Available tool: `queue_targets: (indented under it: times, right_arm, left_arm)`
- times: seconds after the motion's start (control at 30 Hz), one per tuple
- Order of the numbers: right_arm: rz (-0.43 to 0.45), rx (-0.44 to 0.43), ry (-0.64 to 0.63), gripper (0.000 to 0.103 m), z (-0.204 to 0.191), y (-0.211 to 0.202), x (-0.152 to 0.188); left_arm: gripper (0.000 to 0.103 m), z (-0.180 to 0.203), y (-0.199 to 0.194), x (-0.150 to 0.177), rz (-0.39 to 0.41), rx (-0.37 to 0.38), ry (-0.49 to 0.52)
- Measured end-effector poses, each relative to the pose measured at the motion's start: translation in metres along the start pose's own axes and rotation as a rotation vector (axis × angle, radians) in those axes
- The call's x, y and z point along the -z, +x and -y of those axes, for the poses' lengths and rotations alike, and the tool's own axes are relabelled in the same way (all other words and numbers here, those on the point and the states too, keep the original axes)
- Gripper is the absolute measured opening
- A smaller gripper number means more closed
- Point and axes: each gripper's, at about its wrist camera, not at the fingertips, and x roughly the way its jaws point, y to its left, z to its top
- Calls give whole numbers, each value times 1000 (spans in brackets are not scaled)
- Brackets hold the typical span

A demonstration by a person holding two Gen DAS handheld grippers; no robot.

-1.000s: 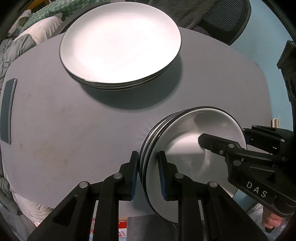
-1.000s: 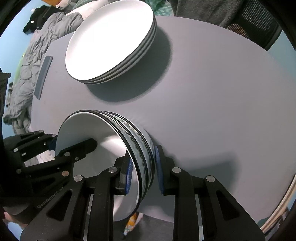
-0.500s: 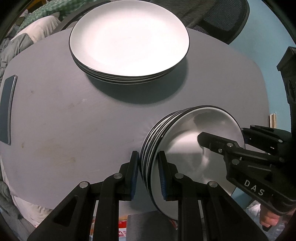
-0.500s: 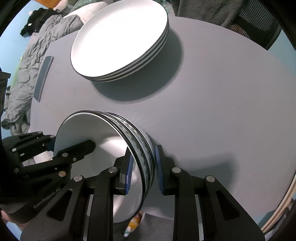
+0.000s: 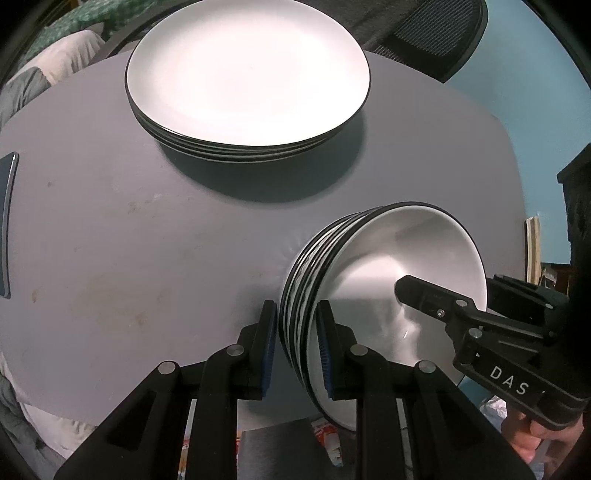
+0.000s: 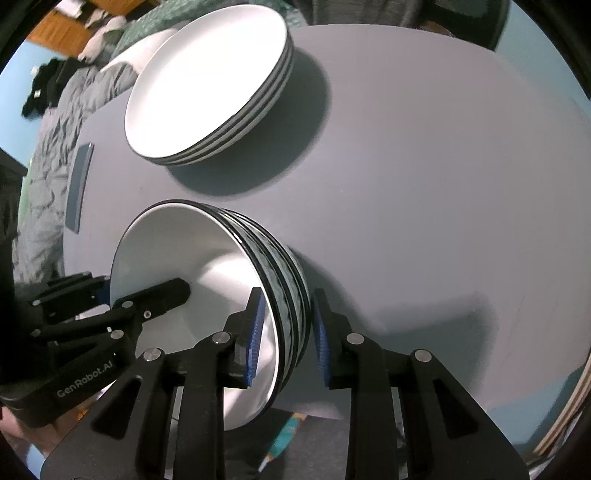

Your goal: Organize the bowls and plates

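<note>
A stack of several white bowls with dark rims (image 5: 406,243) (image 6: 184,243) rests on the grey table (image 5: 147,221) near its front edge. My left gripper (image 5: 295,310) straddles the stack's left rim, one pad inside the top bowl and one outside, shut on it. My right gripper (image 6: 286,295) straddles the opposite rim. Its jaws are opening, and the outer pad stands a sliver off the bowls. Each gripper also shows in the other's view: right gripper (image 5: 447,282), left gripper (image 6: 144,284). A stack of white plates (image 5: 247,70) (image 6: 207,81) sits farther back.
A dark flat slab (image 5: 5,221) (image 6: 79,188) lies at the table's left edge. A mesh office chair (image 5: 436,33) stands behind the table, with grey bedding (image 6: 44,155) to the left. Bare tabletop (image 6: 424,166) stretches to the right of the bowls.
The right gripper's pads have spread slightly around the bowl rim and its view has rolled. The left gripper's grip looks the same and the bowls have stayed put.
</note>
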Motion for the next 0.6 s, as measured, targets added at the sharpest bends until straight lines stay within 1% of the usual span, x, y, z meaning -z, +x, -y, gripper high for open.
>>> queue_targets:
  times: [0.17, 0.23, 0.37, 0.6]
  right_arm:
    - [8, -27, 51, 26, 6, 1, 2]
    - [6, -41, 67, 29, 8, 2, 1]
    - [-6, -47, 66, 31, 7, 3, 0]
    - [-12, -16, 26, 30, -2, 4, -1]
  left_arm:
    - [22, 2, 1, 0, 3, -1, 6]
    - [22, 3, 2, -1, 2, -2, 4]
    - [22, 2, 0, 0, -1, -6, 5]
    - [22, 5, 1, 1, 6, -15, -13]
